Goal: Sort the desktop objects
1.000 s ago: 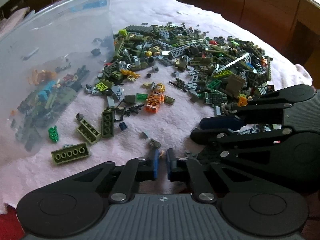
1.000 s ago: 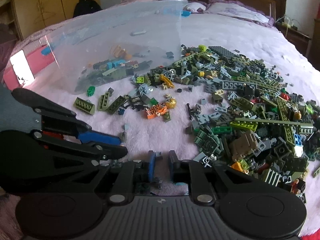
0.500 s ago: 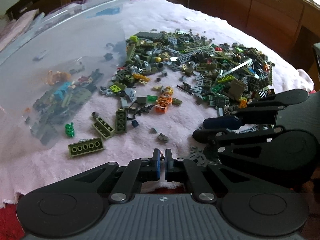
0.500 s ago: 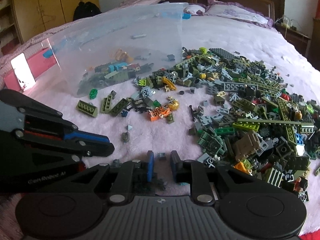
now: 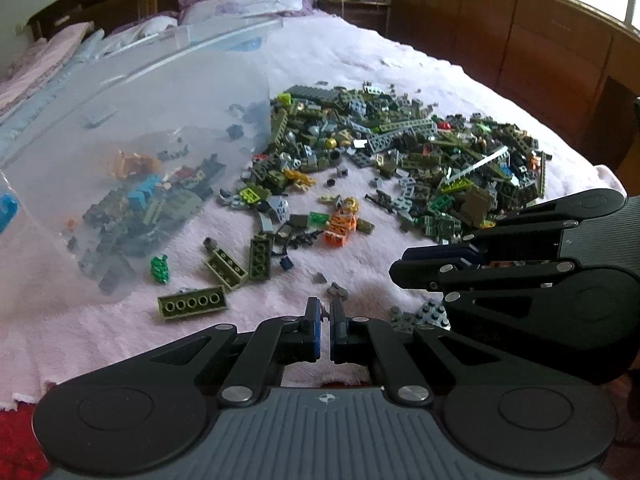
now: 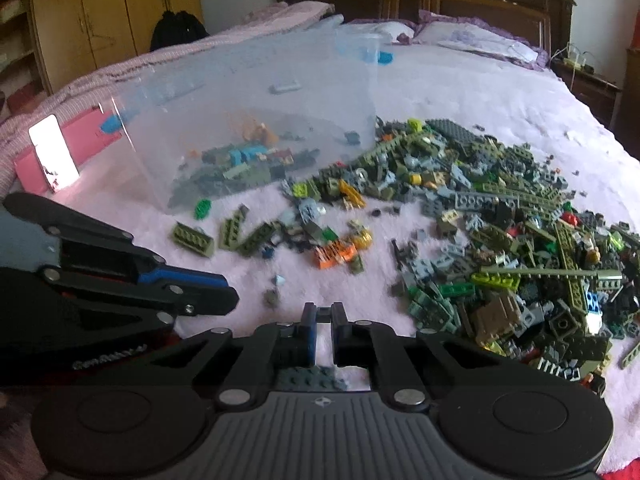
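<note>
Fingers of left gripper (image 5: 325, 314) now pinch a tiny piece, closed since a second ago; right gripper (image 6: 324, 316) nips a small grey piece; bin (image 5: 132, 148) at 10 o'clock is next.

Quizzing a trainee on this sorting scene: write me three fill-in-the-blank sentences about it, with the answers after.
1. The loose bricks lie on a ____ blanket.
2. The clear plastic bin lies tipped on its ____.
3. The minifigure lying between the bin and the big brick pile is mostly ____.

Missing words: pink; side; orange
</note>
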`<state>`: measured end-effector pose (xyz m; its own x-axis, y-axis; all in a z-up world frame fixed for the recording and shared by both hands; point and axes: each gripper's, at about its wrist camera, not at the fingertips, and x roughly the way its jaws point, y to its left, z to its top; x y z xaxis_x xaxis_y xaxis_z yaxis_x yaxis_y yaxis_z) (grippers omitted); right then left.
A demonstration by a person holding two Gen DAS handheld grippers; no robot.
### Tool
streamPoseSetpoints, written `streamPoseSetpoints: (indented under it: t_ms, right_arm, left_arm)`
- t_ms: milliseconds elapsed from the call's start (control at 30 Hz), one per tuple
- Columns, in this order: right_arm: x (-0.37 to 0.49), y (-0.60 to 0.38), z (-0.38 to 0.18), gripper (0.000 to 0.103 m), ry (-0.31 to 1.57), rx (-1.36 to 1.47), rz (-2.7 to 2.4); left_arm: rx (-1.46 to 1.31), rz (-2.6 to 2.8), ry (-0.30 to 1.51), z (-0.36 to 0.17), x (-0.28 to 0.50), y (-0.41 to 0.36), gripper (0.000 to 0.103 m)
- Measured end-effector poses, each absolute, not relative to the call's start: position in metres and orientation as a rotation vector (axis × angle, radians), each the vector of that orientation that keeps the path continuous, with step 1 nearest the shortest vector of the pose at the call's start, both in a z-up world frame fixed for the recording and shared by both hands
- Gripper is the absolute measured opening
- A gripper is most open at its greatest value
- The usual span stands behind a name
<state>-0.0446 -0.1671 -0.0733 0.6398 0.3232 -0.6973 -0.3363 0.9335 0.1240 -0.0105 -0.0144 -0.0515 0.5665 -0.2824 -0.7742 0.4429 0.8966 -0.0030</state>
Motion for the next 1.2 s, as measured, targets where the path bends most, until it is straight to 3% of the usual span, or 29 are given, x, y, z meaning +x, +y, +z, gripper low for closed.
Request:
streamPoseSetpoints:
  t_ms: [1200]
  right_arm:
    - [-0.044, -0.150, -0.036, 0.008, 0.739, -0.053, 0.403]
  left_arm:
    - [0.098, -0.266, 0.848, -0.018, -0.001, 0.010, 0.006]
